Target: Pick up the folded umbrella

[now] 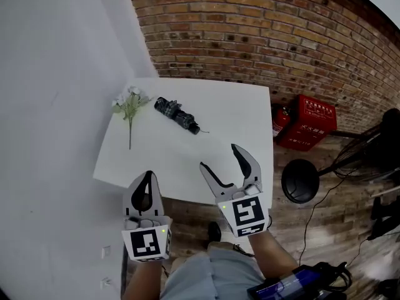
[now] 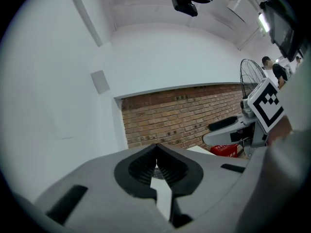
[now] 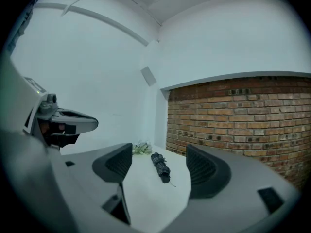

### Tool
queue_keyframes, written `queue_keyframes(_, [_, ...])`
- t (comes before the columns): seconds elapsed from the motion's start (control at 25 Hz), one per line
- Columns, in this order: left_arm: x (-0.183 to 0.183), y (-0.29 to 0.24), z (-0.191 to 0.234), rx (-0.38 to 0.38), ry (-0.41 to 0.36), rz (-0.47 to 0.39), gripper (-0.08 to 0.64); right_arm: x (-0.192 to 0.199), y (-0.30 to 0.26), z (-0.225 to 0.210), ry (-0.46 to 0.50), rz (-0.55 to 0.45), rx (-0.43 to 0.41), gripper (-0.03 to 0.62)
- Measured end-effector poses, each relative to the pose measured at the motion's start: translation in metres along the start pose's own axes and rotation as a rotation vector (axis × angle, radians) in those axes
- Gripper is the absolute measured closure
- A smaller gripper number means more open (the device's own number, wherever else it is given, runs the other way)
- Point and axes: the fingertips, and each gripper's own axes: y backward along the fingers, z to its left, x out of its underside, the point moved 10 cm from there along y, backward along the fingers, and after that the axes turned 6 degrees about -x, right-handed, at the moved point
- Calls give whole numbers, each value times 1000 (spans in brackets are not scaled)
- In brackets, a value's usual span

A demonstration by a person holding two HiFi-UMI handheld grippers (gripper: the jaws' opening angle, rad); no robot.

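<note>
A dark folded umbrella (image 1: 177,115) lies on the white table (image 1: 231,111), towards its far side; the right gripper view shows the umbrella (image 3: 160,165) ahead between the jaws. My right gripper (image 1: 226,160) hovers over the table's near edge, open and empty, well short of the umbrella. My left gripper (image 1: 148,179) is at the near left edge of the table, its jaws closed together with nothing held; in the left gripper view the left gripper's (image 2: 156,155) pads meet.
A sprig of white artificial flowers (image 1: 130,104) lies left of the umbrella. A white wall stands to the left and a brick wall (image 1: 269,30) behind. On the floor at right are a red fire-extinguisher box (image 1: 307,122), a black round stool (image 1: 300,180) and cables.
</note>
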Motion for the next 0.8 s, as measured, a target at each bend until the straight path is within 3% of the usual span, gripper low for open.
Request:
queue_keyframes(0.44, [-19,-16,11,-83,-6,-60,554,-38,-32,-23,75,-78,-35,244])
queue_keyframes(0.8, [-8,-27,22,-106,45,-20,554,-50,-63,-20,119,-67,-69,242])
